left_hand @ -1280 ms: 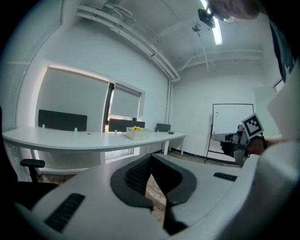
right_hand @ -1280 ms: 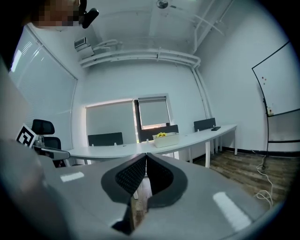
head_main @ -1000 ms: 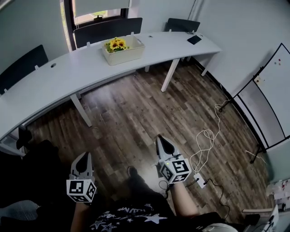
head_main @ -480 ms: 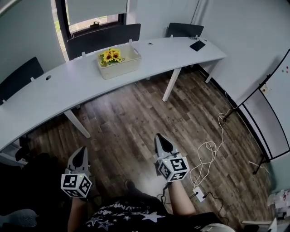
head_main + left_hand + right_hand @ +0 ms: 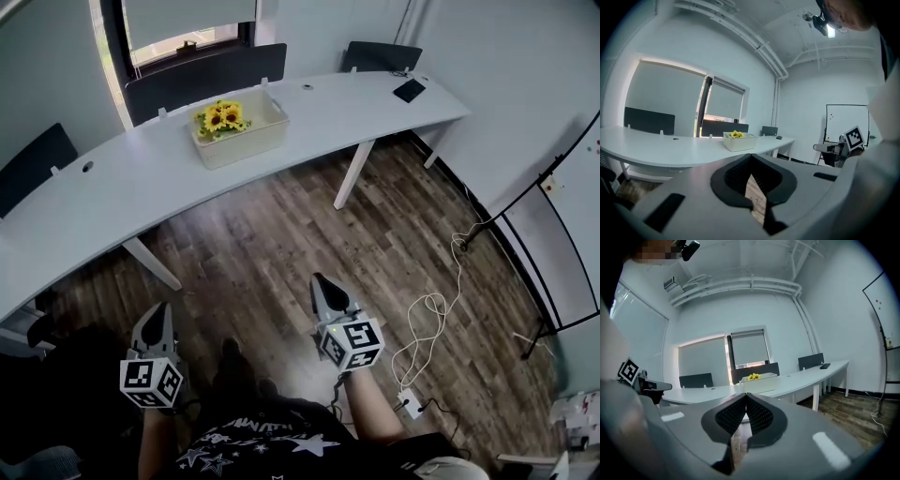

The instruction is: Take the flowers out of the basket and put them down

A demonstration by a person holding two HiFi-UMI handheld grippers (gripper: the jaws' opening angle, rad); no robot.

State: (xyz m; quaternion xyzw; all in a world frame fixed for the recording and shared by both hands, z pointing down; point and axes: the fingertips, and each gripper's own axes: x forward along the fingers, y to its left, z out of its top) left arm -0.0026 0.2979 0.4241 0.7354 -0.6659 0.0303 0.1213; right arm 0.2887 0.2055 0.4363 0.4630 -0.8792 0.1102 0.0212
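Well, far off on the white table point(image 5: 309, 122) stands the basket point(image 5: 246, 142) with the flowers point(image 5: 218, 117) at its left end, and your left gripper point(image 5: 157, 309) and right gripper point(image 5: 320, 282), both closed on nothing, should likely pinch those light, crushable stems low down

One bench point(image 5: 112, 187) across the upper half. One basket point(image 5: 246, 141), one bunch of flowers point(image 5: 218, 117). Three chairs point(image 5: 202, 80) along the top. Two grippers at the bottom: left gripper point(image 5: 155, 309), right gripper point(image 5: 319, 281). One whiteboard point(image 5: 562, 225), right edge. One cable point(image 5: 427, 309), lower right.
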